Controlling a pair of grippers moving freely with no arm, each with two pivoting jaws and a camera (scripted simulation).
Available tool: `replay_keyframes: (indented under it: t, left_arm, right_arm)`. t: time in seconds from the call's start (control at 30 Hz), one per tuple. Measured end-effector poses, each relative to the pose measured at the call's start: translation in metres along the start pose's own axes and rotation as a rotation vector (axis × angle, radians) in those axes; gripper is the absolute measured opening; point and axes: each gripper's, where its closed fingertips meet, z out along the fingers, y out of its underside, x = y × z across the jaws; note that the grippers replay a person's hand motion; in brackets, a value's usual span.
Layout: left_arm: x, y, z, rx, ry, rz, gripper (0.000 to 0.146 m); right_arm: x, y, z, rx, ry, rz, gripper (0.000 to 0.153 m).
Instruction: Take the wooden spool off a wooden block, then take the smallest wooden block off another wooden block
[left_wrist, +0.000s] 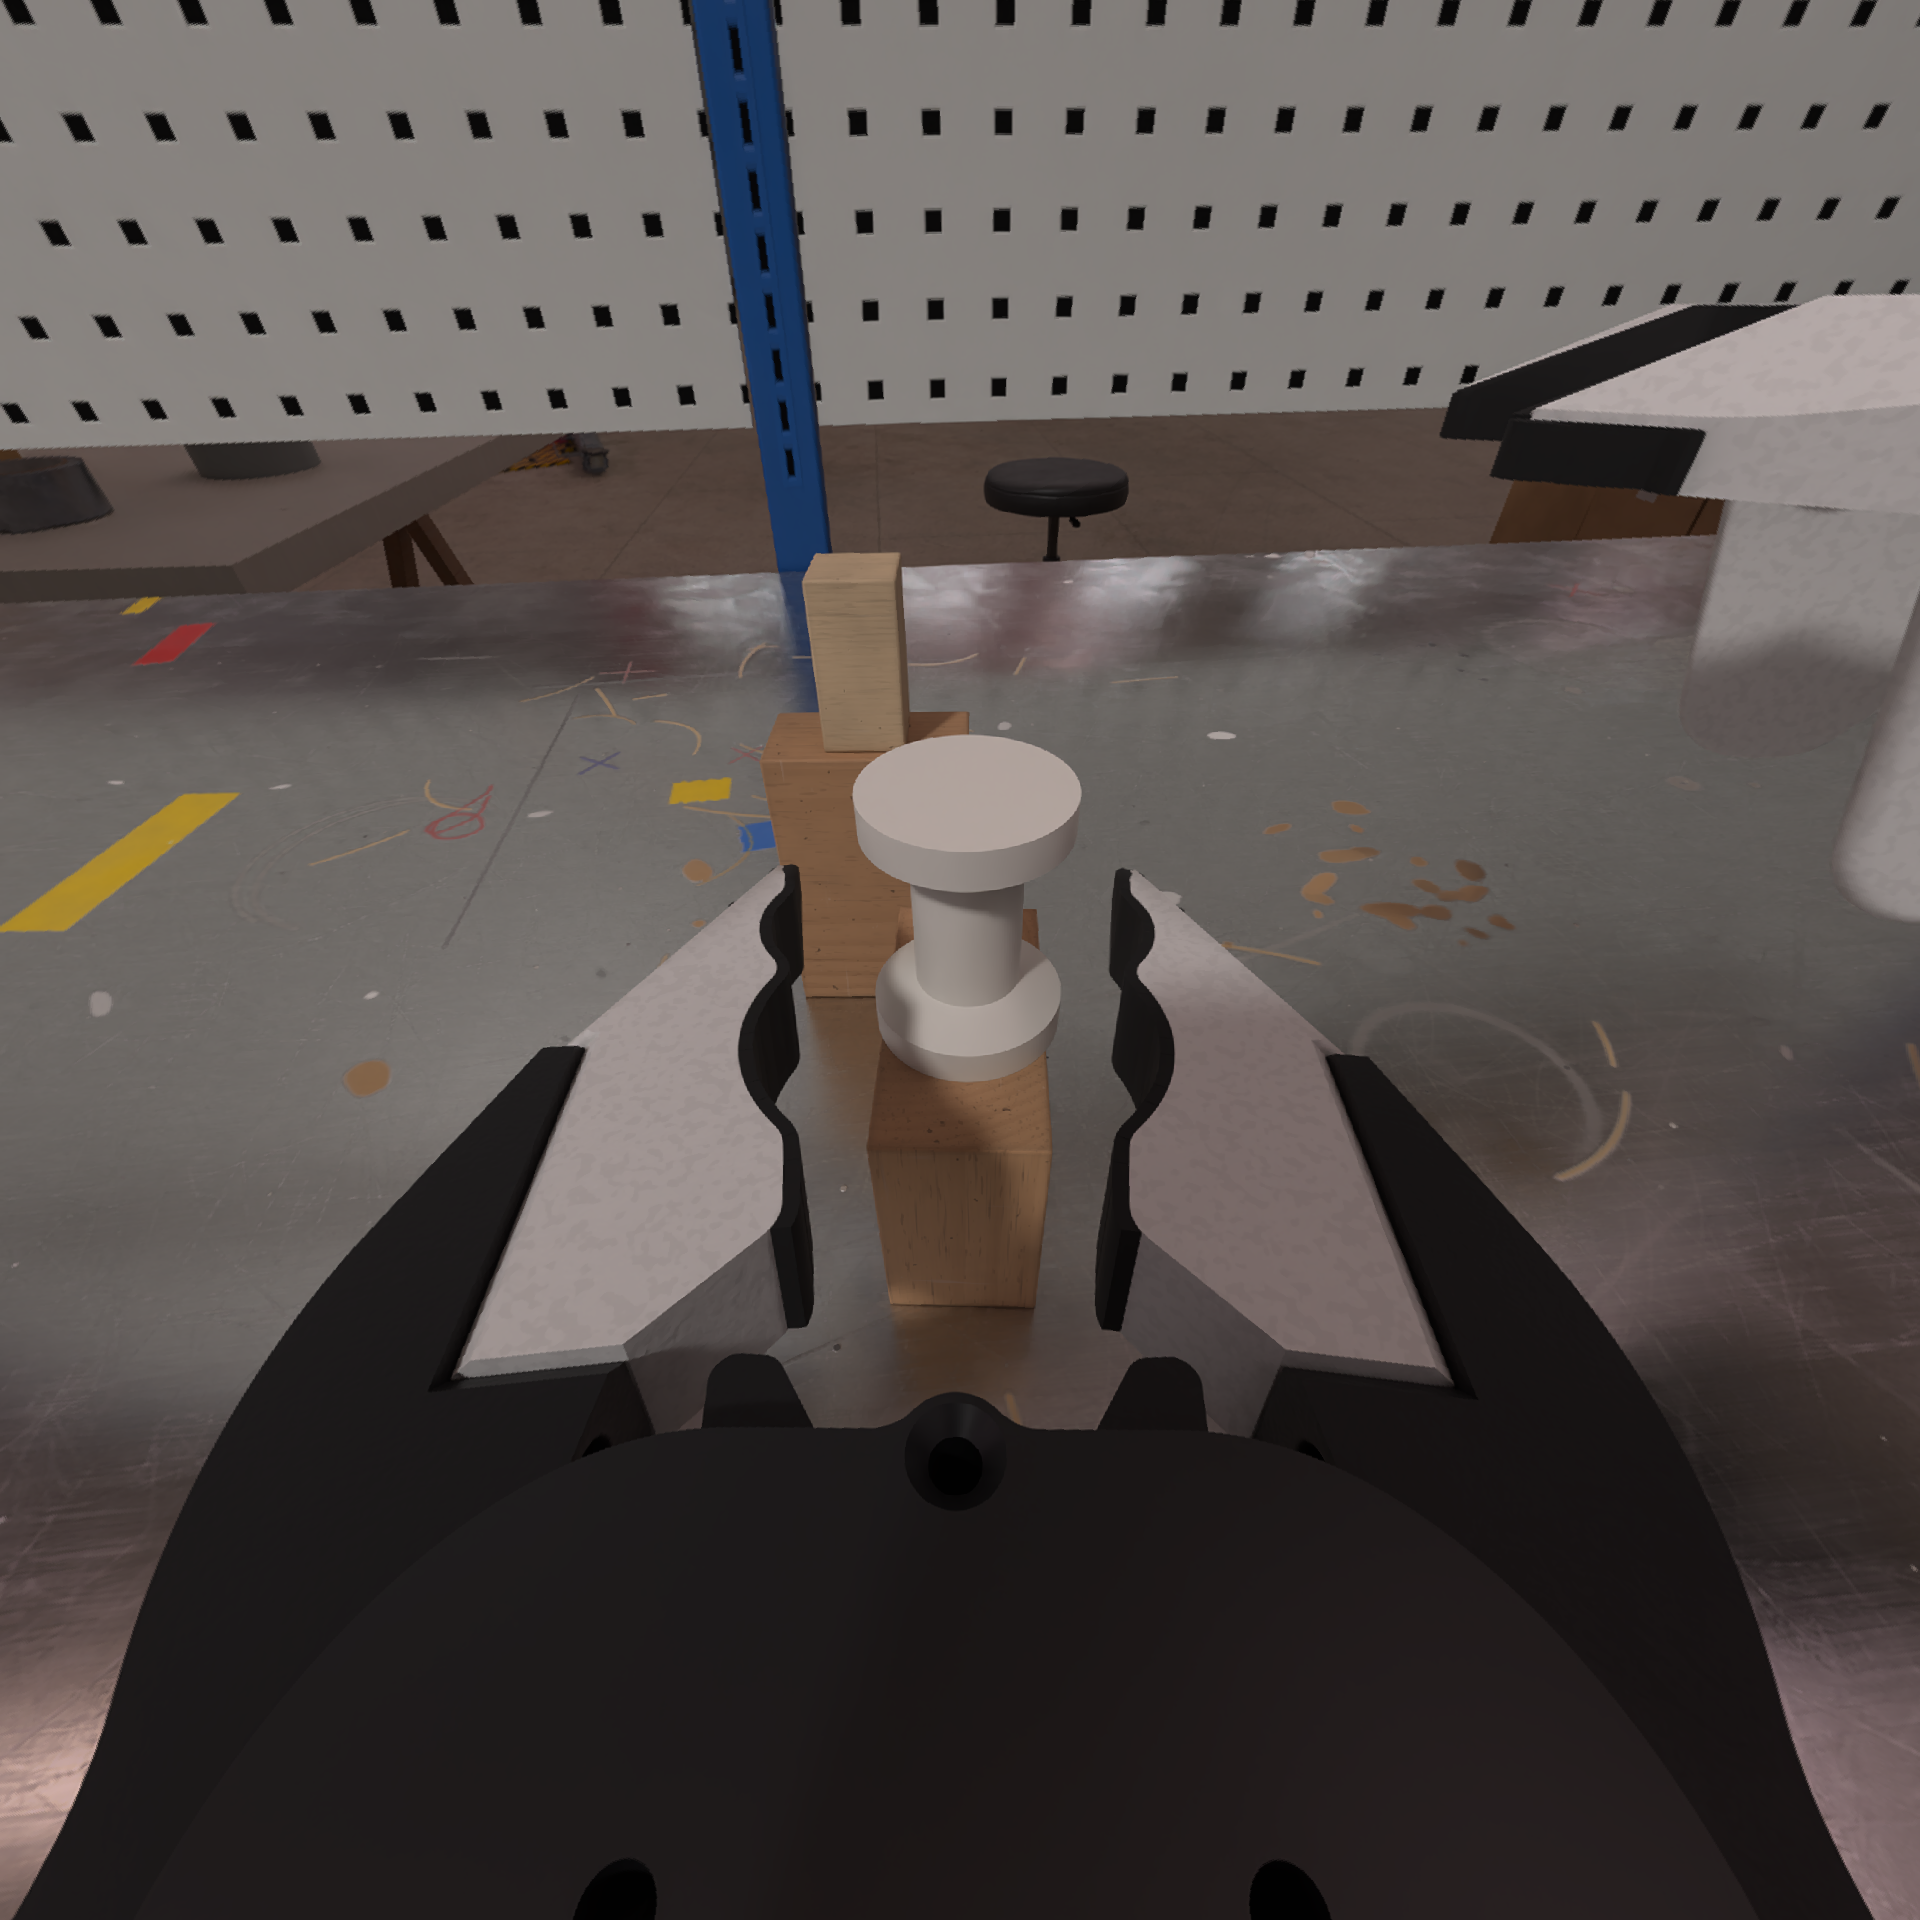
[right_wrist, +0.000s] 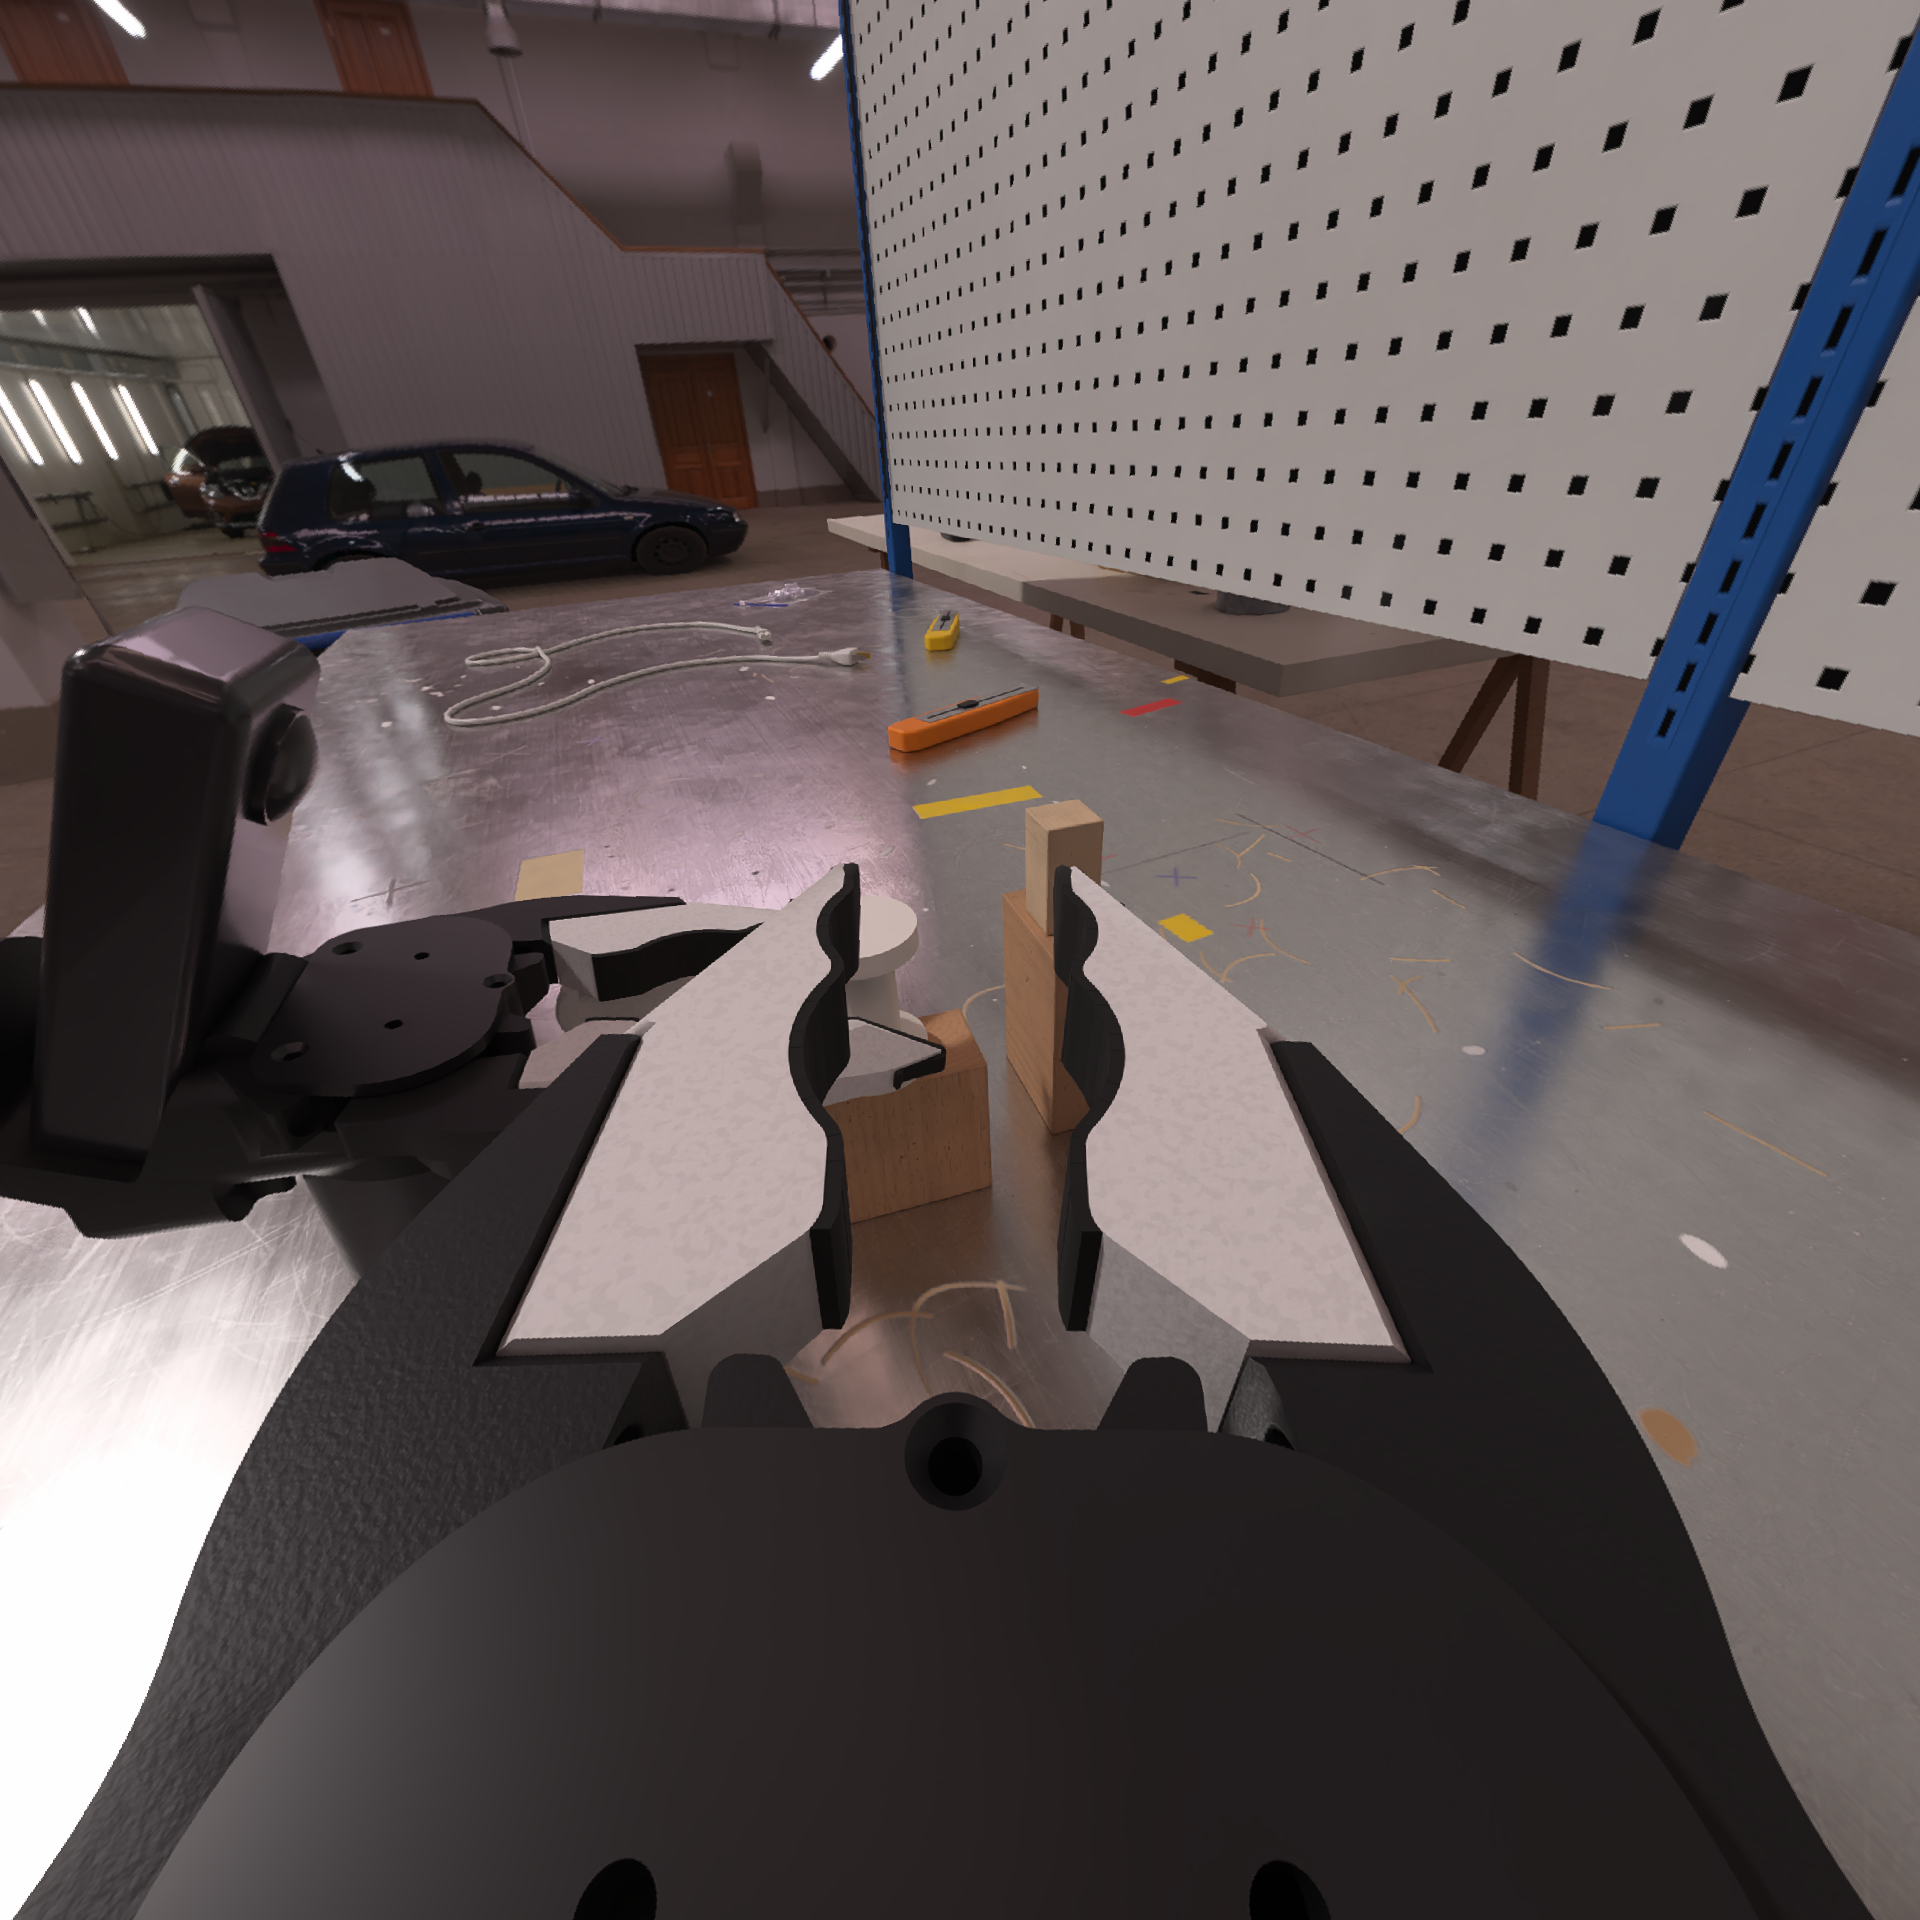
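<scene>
A pale wooden spool (left_wrist: 966, 904) stands upright on a small brown wooden block (left_wrist: 961, 1184). My left gripper (left_wrist: 956, 878) is open, with one finger on each side of the spool and a gap on both sides. Behind stands a taller brown block (left_wrist: 816, 862) with the smallest, pale block (left_wrist: 854, 649) upright on top. My right gripper (right_wrist: 956, 878) is open and empty, held above the table short of both stacks. In the right wrist view its left finger half hides the spool (right_wrist: 888, 930); the pale block (right_wrist: 1060, 847) shows by its right fingertip.
The metal table (left_wrist: 312, 1039) ends just behind the stacks, with a blue post (left_wrist: 769, 312) and a white pegboard (left_wrist: 1247, 208) beyond. An orange knife (right_wrist: 961, 719), a yellow knife (right_wrist: 940, 629) and a white cable (right_wrist: 623, 665) lie farther off. The right gripper (left_wrist: 1662, 416) hangs at upper right.
</scene>
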Motion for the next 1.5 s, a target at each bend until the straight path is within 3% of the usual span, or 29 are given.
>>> replay_keyframes:
  t: [0.37,0.6,1.0,1.13,1.27,1.37,1.5]
  left_arm:
    - [0.002,-0.003,-0.003,0.024,0.031,-0.016,0.043]
    - [0.001,-0.003,-0.003,0.024,0.047,-0.029,0.021]
    - [-0.004,-0.015,-0.008,0.058,0.149,0.006,0.020]
    - [-0.014,-0.054,-0.017,0.125,0.292,0.053,0.020]
    - [-0.022,-0.087,-0.027,0.108,0.485,0.222,0.020]
    - [-0.023,-0.087,-0.036,0.026,0.674,0.401,0.020]
    - [-0.034,-0.054,-0.043,-0.184,0.879,0.616,0.020]
  right_arm:
    - [0.001,0.001,0.000,-0.002,0.001,0.001,0.037]
    - [0.001,0.002,0.000,-0.005,0.001,0.000,0.037]
    - [0.007,0.001,-0.002,0.000,0.014,0.000,0.037]
    - [0.011,-0.001,-0.004,0.005,0.015,-0.010,0.037]
    - [0.011,0.002,-0.003,-0.025,-0.002,-0.052,0.037]
    - [0.009,0.012,0.002,-0.113,-0.034,-0.110,0.036]
    - [0.005,0.029,0.023,-0.291,-0.095,-0.183,0.036]
